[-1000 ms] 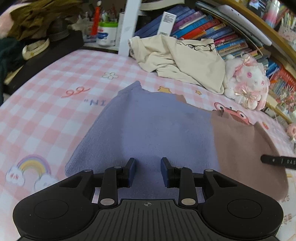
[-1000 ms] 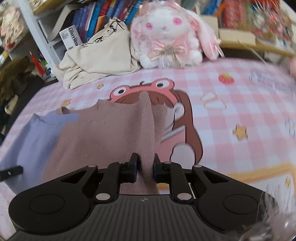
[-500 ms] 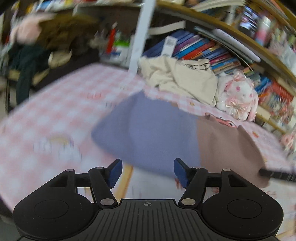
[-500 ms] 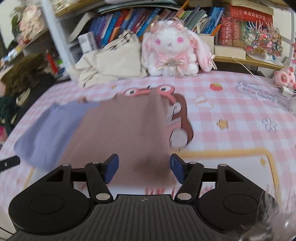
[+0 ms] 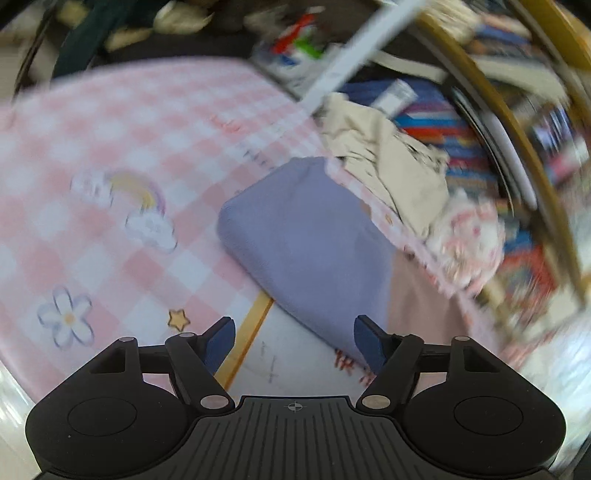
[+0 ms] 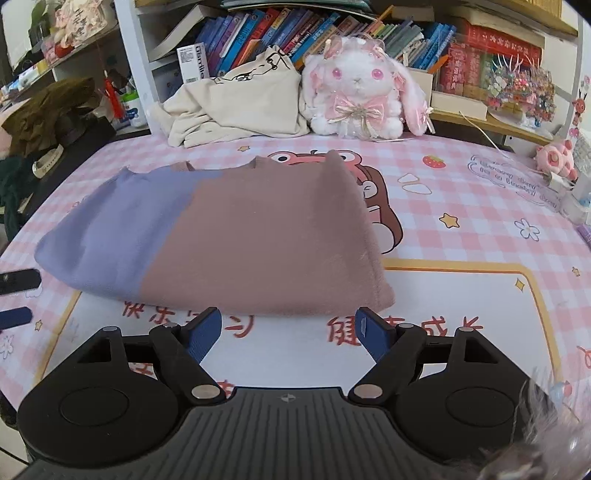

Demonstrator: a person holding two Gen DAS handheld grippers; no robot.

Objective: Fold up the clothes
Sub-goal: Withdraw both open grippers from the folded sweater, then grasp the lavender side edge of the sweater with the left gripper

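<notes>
On the pink checked mat (image 6: 461, 192), the folded lilac-and-brown fuzzy sweater (image 6: 236, 236) lies released. A second ago my right claw (image 6: 290, 328) pinched its hem; now both it and the left claw (image 5: 293, 339) gape wide, empty, backed off. This fold looks finished.

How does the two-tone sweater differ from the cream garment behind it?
The sweater is purple and brown, folded flat and lying mid-table; the cream garment is one colour, crumpled in a heap against the bookshelf. Both rest on the pink checked tablecloth, and neither claw touches them.
</notes>
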